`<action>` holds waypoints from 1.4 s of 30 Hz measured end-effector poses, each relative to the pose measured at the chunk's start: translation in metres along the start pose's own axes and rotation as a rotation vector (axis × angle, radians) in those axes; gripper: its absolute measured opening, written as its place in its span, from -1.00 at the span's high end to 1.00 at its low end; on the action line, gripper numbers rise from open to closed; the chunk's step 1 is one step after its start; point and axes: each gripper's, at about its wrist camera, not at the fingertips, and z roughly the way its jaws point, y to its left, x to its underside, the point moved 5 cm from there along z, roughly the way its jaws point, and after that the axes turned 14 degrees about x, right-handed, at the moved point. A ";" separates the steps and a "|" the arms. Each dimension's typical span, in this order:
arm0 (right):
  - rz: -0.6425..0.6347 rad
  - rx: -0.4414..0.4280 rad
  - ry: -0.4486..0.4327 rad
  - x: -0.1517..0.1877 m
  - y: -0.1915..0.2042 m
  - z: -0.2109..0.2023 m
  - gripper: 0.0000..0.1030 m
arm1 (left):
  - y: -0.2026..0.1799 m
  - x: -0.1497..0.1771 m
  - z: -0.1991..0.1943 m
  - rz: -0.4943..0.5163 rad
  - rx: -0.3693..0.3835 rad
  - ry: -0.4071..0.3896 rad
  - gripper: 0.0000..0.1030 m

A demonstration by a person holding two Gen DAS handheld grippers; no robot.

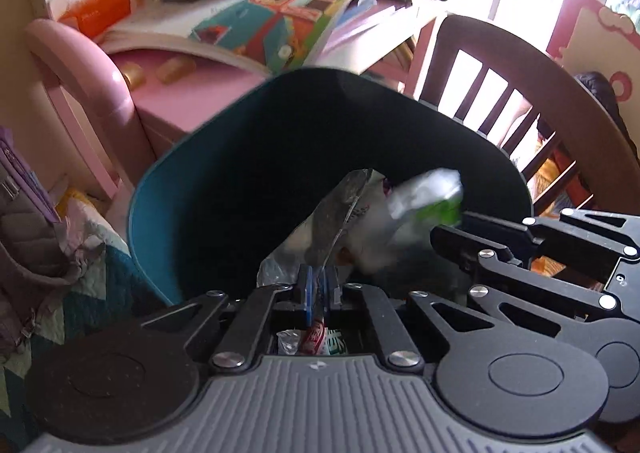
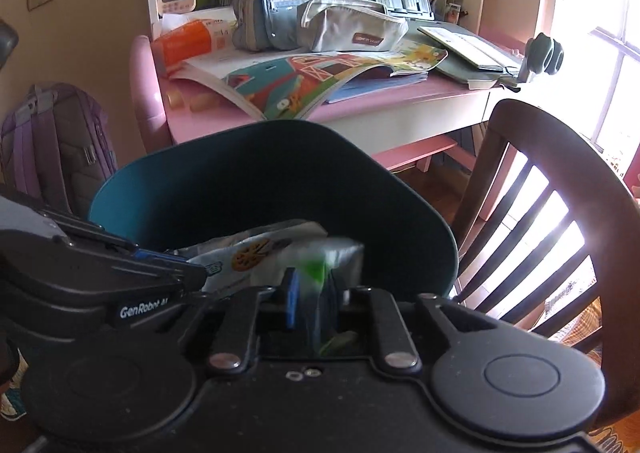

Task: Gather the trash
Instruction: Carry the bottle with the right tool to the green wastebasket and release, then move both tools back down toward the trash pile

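A dark teal bin (image 1: 168, 189) stands right ahead of both grippers, its mouth facing me. My left gripper (image 1: 318, 277) is shut on a crumpled silver and clear wrapper (image 1: 336, 213) that sticks up over the bin's mouth. From the right wrist view the same wrapper (image 2: 248, 257) shows a biscuit print, at the tip of the left gripper (image 2: 200, 277). My right gripper (image 2: 312, 285) is over the bin's near rim (image 2: 400, 293). Its jaws stand a little apart, with a blurred white and green packet (image 2: 340, 253) loose between them. In the left wrist view that packet (image 1: 428, 193) is just off the right gripper (image 1: 444, 229).
Behind the bin is a pink desk (image 2: 400, 109) with an open picture book (image 2: 304, 81), pencil cases (image 2: 352, 29) and an orange box (image 2: 184, 41). A dark wooden chair (image 2: 560, 193) stands at the right. A purple backpack (image 2: 52, 141) leans at the left, with a quilt (image 1: 92, 253) beside the bin.
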 end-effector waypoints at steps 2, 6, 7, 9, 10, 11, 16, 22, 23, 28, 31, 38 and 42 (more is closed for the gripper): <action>-0.005 0.003 -0.006 0.001 0.000 -0.002 0.51 | 0.000 0.001 0.001 0.005 -0.009 0.011 0.91; -0.006 0.001 -0.021 0.001 -0.001 -0.012 0.46 | -0.001 0.002 -0.004 0.001 0.001 0.014 0.88; -0.008 0.005 -0.025 0.001 -0.002 -0.015 0.45 | -0.001 0.003 -0.006 0.001 0.003 0.016 0.86; -0.011 0.004 -0.036 0.000 -0.002 -0.023 0.43 | -0.004 0.004 -0.011 0.009 0.001 0.010 0.86; -0.011 0.003 -0.040 0.000 -0.002 -0.027 0.42 | -0.005 0.005 -0.014 0.010 0.002 0.007 0.86; -0.011 0.002 -0.044 0.000 -0.002 -0.032 0.42 | -0.006 0.006 -0.017 0.011 0.008 0.002 0.86; -0.008 -0.015 -0.074 0.002 -0.003 -0.060 0.41 | -0.011 0.014 -0.048 0.015 0.026 -0.043 0.86; -0.034 -0.064 -0.121 0.007 0.012 -0.105 0.37 | -0.012 0.035 -0.096 0.040 0.023 -0.102 0.86; -0.040 -0.073 -0.130 0.009 0.016 -0.113 0.36 | -0.010 0.039 -0.104 0.040 0.016 -0.112 0.86; -0.074 -0.127 -0.175 0.014 0.040 -0.149 0.29 | 0.004 0.062 -0.143 0.024 -0.005 -0.162 0.86; -0.097 -0.159 -0.200 0.018 0.059 -0.169 0.26 | 0.014 0.079 -0.166 0.023 -0.018 -0.187 0.86; -0.154 -0.251 -0.228 0.032 0.110 -0.204 0.21 | 0.043 0.125 -0.215 -0.010 -0.031 -0.242 0.81; -0.198 -0.314 -0.234 0.047 0.145 -0.217 0.19 | 0.069 0.160 -0.237 -0.067 -0.032 -0.268 0.49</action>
